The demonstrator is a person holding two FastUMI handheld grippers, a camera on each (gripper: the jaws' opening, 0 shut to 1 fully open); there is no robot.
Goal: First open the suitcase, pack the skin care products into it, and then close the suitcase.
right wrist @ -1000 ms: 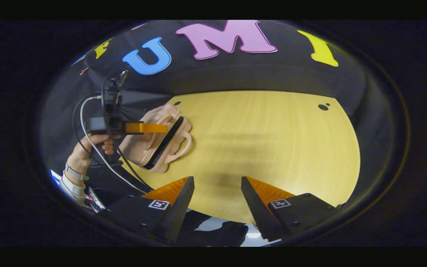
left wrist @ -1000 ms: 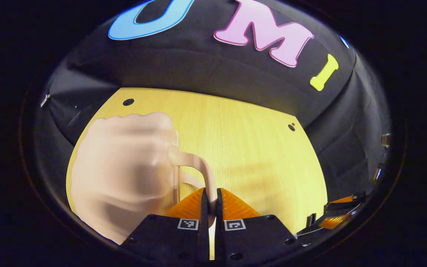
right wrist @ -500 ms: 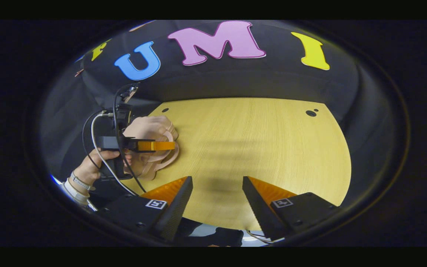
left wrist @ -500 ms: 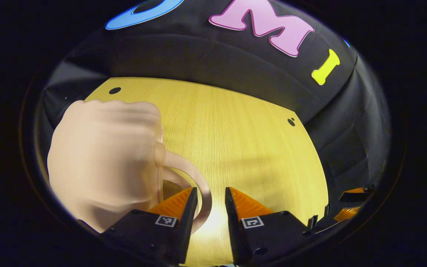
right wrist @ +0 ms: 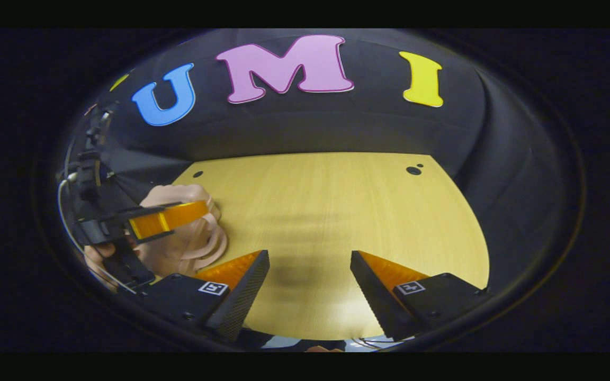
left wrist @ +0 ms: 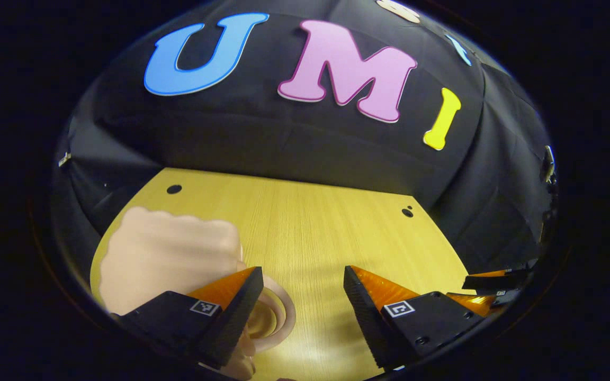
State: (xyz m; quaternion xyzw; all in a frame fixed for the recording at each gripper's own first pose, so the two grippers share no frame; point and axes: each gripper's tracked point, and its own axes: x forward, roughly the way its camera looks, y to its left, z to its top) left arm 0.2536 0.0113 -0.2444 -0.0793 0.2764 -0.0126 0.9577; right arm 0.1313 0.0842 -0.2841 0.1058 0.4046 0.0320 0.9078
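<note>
Now the left gripper [left wrist: 294,296] has let go. A moment ago its two orange fingers were pinched tight on the thin curved handle [left wrist: 284,317] of the small pale pink suitcase [left wrist: 170,259]. Then they opened a little, and now they stand wide apart with nothing between them. The handle loop sits just beside the left-hand finger [left wrist: 228,288], partly tucked under it, and I cannot tell if it touches. The right-hand finger is well clear of it, over the bare yellow wooden table [left wrist: 326,222].

The suitcase lies closed on the table, out past the left-hand finger and off to that side. A second ago it was up in the air and tilted, and now it rests flat. I think this means the case has been set down and the job is about done, if the skin care products are inside. I cannot see any of them, so I am only guessing.

From the right gripper view, the right gripper [right wrist: 310,288] is wide open too and holds nothing. It has stayed that way the whole time. Far off beyond its left-hand finger I can see the pink suitcase with the other gripper hanging just above it, held by a hand [right wrist: 96,256].
</note>
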